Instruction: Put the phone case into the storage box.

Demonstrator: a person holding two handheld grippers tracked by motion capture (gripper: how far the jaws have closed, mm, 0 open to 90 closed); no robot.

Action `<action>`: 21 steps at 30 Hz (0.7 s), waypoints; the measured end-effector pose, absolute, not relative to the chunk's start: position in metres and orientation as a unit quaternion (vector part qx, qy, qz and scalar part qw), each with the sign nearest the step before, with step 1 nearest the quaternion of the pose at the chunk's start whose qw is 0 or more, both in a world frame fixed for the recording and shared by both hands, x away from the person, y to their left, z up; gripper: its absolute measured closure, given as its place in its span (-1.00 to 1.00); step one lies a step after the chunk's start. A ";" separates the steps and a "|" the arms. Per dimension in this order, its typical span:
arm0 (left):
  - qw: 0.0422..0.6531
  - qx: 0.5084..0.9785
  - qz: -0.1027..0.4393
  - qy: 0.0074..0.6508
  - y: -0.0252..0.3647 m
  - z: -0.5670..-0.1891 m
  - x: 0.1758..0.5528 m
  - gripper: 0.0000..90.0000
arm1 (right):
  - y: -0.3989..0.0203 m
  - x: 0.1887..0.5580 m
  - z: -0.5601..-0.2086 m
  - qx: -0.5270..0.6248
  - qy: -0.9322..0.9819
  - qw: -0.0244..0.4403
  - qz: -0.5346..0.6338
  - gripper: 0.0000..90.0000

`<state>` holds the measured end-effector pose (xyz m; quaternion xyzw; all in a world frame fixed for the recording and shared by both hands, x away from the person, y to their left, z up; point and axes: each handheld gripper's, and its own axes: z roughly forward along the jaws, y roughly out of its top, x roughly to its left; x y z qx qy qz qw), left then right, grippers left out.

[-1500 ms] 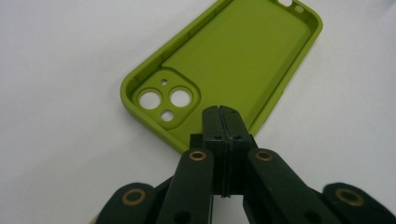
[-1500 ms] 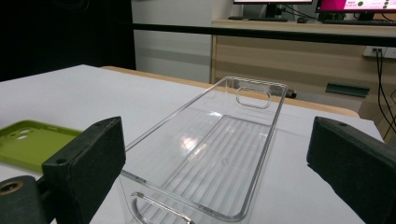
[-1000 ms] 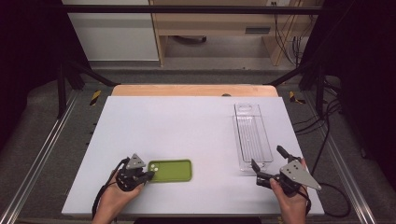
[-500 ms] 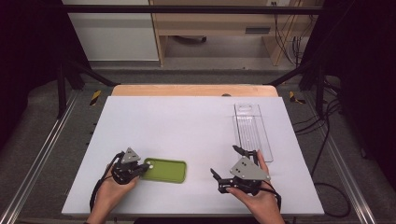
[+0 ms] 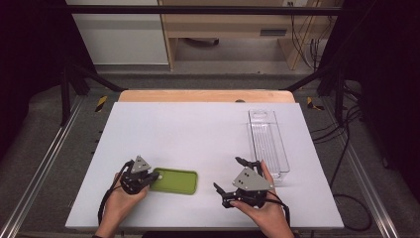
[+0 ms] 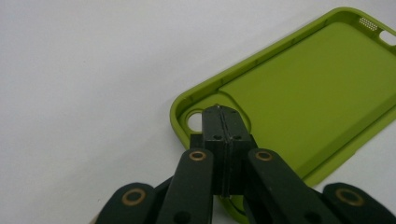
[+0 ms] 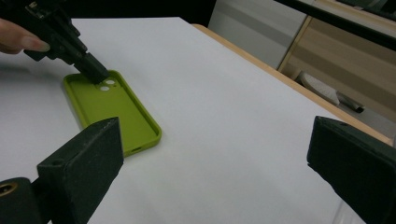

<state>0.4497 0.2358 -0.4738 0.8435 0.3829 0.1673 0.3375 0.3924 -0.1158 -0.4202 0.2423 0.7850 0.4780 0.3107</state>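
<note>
The green phone case (image 5: 174, 181) lies flat on the white table (image 5: 198, 134), hollow side up, near the front edge and left of the middle. Its camera-hole end points toward the person's left hand.

The left gripper (image 5: 148, 178) rests on that end: in the left gripper view its 2 jaws are pressed together with nothing between them, their tips set down inside the case (image 6: 308, 98) just beside the round camera hole. So the case is pinned or steadied, not gripped or lifted.

The right gripper (image 5: 229, 179) sits right of the case and apart from it, with bare table between. Its 2 jaws stand wide open and empty; in the right gripper view they frame the near, bottom end of the case (image 7: 114, 109), with the left gripper (image 7: 95, 70) at the far end.

Behind and to the right lies a clear plastic tray (image 5: 267, 144), long, narrow and empty, well apart from the case.

Judging from this, the work is at an early stage: one end of the case is held down, the open right gripper looks lined up to take the other end, and no grip has been made yet. If the tray is the goal, picking up, carrying and placing the case are all left to do.
</note>
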 end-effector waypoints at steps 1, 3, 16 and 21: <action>0.339 0.843 0.167 0.383 0.236 -0.474 0.450 1.00 | -0.113 0.394 -0.421 0.240 0.789 0.306 0.475 -0.91; 0.338 0.843 0.168 0.382 0.236 -0.474 0.450 1.00 | -0.110 0.396 -0.421 0.238 0.792 0.300 0.475 -0.91; 0.358 0.827 0.186 0.391 0.240 -0.464 0.447 1.00 | -0.099 0.401 -0.422 0.228 0.804 0.284 0.470 -0.91; 0.371 0.817 0.196 0.396 0.243 -0.461 0.444 1.00 | -0.098 0.405 -0.423 0.227 0.807 0.277 0.469 -0.91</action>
